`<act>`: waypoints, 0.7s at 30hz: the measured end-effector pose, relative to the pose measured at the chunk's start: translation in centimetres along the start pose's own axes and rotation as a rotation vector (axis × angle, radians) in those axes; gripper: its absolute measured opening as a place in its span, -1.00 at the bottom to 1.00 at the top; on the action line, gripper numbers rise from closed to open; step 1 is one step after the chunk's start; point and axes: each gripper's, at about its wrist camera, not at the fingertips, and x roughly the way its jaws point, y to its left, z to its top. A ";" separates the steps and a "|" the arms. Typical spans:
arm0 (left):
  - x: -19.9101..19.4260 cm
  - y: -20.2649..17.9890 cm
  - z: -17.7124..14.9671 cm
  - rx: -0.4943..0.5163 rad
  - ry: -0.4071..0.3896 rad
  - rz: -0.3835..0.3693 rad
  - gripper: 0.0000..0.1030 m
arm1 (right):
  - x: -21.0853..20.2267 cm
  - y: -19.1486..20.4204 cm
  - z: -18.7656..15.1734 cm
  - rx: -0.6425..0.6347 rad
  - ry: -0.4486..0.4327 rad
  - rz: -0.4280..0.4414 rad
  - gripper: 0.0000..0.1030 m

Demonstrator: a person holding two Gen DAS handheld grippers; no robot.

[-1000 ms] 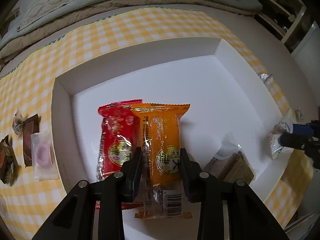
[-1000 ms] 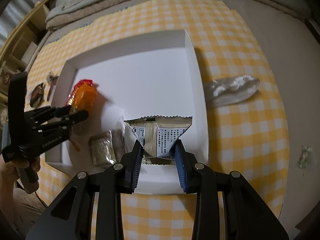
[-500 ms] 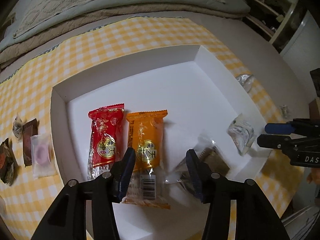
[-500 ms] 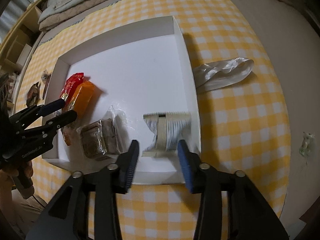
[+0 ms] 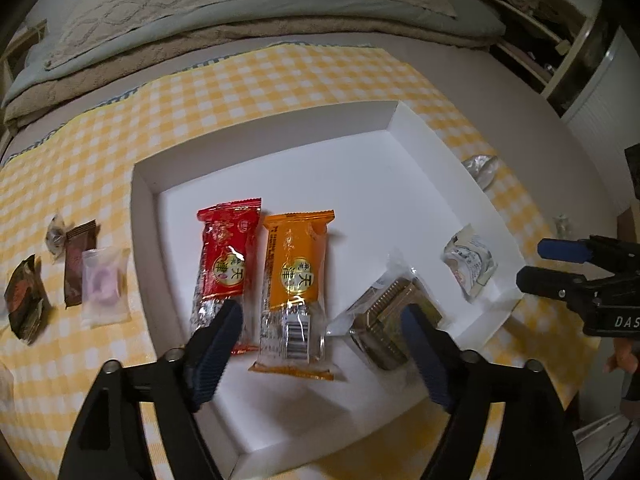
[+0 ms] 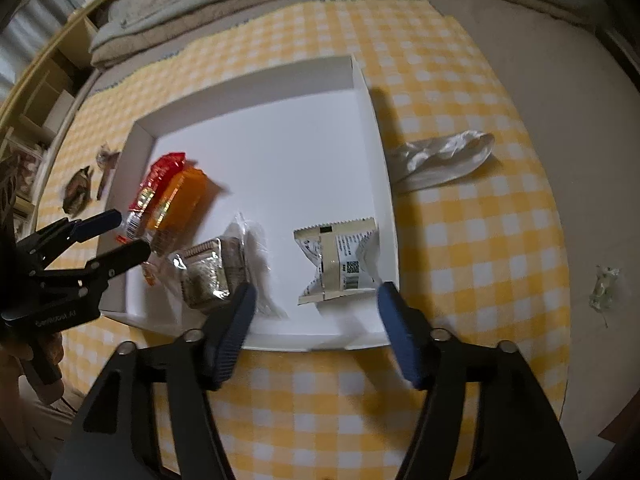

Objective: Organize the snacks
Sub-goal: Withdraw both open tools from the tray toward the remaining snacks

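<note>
Both jaws gape empty over glossy foil snack packets (image 5: 295, 276) in a shallow white box (image 6: 256, 92)

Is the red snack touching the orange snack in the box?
Cannot tell. In the left wrist view the red snack and orange snack lie side by side, edges too close to judge.

Yellow-checked cloth (image 6: 480, 240) carries white tray (image 6: 384, 184), white pouch (image 6: 444, 160), loose snacks (image 5: 76, 268).

A yellow-checked cloth (image 5: 280, 80) covers the surface, folded bedding (image 5: 240, 12) behind, shelving (image 6: 44, 80) alongside.
</note>
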 end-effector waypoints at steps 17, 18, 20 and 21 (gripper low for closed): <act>-7.3 1.3 -2.1 -0.053 -0.088 0.040 1.00 | -4.2 2.2 -0.7 -0.021 -0.164 -0.059 1.00; -7.9 1.5 -2.2 -0.059 -0.098 0.041 1.00 | -4.6 2.5 -0.6 -0.022 -0.179 -0.058 1.00; -8.8 2.0 -2.4 -0.067 -0.111 0.048 1.00 | -5.1 3.0 -0.5 -0.023 -0.202 -0.062 1.00; -9.3 2.3 -2.5 -0.072 -0.120 0.053 1.00 | -5.4 3.2 -0.4 -0.025 -0.212 -0.068 1.00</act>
